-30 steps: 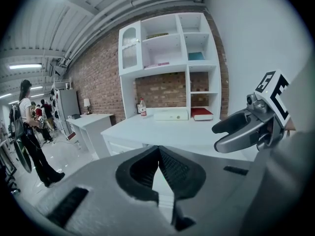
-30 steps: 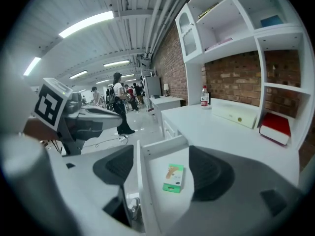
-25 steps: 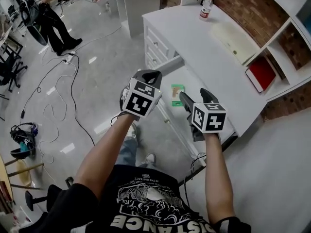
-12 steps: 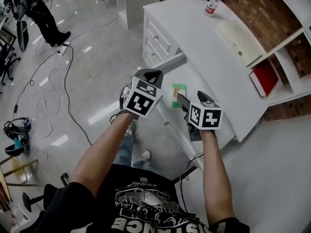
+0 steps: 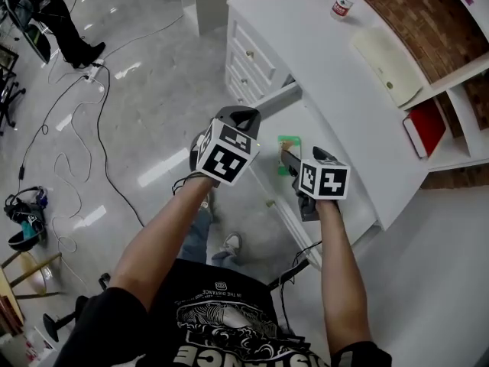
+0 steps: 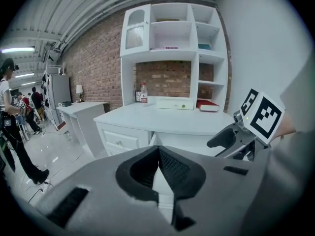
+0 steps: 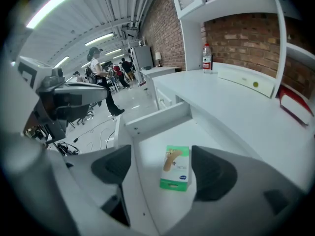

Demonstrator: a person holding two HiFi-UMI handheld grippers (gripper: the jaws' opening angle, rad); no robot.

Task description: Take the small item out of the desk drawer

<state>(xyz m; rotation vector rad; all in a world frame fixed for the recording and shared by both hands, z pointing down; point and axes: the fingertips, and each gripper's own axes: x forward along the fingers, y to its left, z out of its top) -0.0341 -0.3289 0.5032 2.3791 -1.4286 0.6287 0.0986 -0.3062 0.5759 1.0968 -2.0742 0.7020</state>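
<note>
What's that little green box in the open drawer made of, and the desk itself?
The green box: looks like thin printed cardboard, with sharp folded edges and a slightly glossy face. The desk: probably painted or laminated wood board; smooth, evenly white, faint sheen.

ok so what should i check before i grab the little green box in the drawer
1. drawer pulled out far enough: ok, its floor is in plain view.
2. green box free to take: ok, it lies flat with nothing on it.
3. right tongs wide enough: ok, the jaws are opening and the box sits lined up between them.
4. Pads on the box: not ok, neither pad touches it yet.
5. left tongs out of the way: ok, shut, empty, beside the drawer's front.
6. Box loose rather than stuck down: cannot tell.
</note>
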